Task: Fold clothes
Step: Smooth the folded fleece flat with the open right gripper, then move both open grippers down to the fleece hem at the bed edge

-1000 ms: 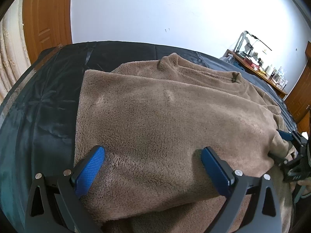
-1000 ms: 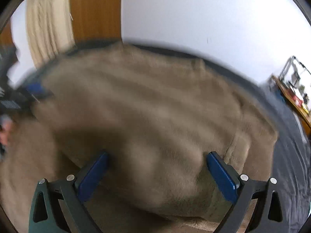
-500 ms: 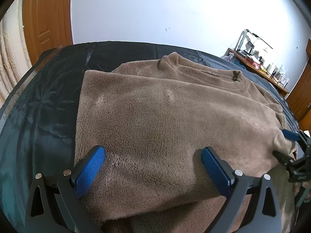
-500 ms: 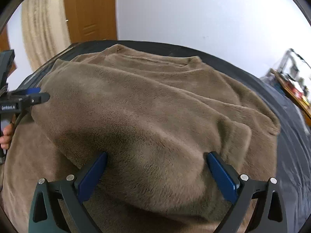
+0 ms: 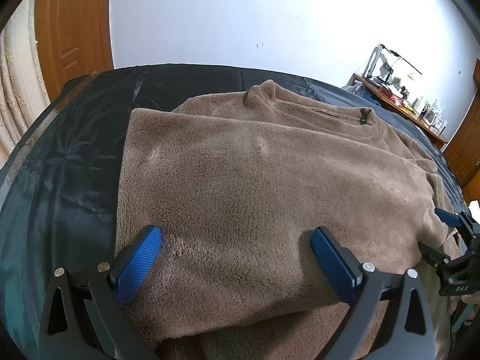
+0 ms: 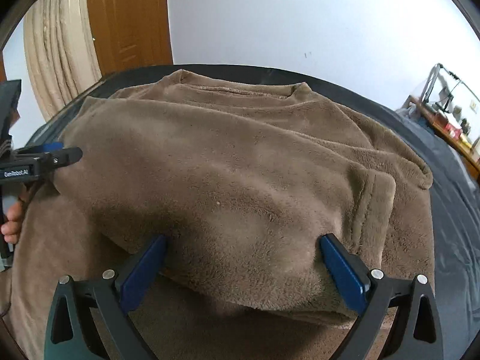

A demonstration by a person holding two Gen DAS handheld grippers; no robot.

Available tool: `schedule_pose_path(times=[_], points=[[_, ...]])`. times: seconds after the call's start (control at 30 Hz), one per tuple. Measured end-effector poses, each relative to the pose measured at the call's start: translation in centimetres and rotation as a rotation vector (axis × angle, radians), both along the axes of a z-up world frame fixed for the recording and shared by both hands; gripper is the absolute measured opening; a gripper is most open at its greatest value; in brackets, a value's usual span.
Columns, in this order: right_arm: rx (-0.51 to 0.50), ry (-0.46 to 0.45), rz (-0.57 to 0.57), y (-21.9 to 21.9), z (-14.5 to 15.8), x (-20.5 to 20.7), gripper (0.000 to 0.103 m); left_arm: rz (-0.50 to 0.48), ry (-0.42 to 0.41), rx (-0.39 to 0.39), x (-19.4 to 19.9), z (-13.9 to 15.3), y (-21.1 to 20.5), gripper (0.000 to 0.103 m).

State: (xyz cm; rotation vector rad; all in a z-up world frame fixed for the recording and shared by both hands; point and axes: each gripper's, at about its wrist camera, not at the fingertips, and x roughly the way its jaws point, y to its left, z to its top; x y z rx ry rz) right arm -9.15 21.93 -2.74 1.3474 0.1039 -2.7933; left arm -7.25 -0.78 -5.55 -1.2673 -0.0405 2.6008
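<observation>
I see a bed covered by a black, glossy sheet [image 5: 75, 162] with creases and lighter seam strips near its far left edge. Directly on the sheet lies a brown fleece garment [image 5: 255, 180], its lower part folded up over the body, collar toward the far wall. Dark sheet shows around it.

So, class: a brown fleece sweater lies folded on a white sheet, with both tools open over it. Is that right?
Not quite. The sheet is black, not white, as the left wrist view shows. The brown fleece sweater and the open left tool and right tool are as stated.
</observation>
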Motion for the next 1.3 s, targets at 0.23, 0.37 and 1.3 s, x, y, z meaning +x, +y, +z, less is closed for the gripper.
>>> schedule_pose_path(times=[0.23, 0.37, 1.3], points=[[0.015, 0.001, -0.007, -0.5, -0.1, 0.1, 0.103, -0.009, -0.003, 0.028, -0.1, -0.1, -0.3, 0.102], [0.045, 0.008, -0.026, -1.0, 1.1, 2.5, 0.103, -0.019, -0.01, 0.04, -0.1, 0.0, -0.4, 0.102], [0.038, -0.001, 0.105, -2.2, -0.2, 21.6, 0.103, -0.101, -0.05, -0.038, 21.9, 1.1, -11.4, 0.102]])
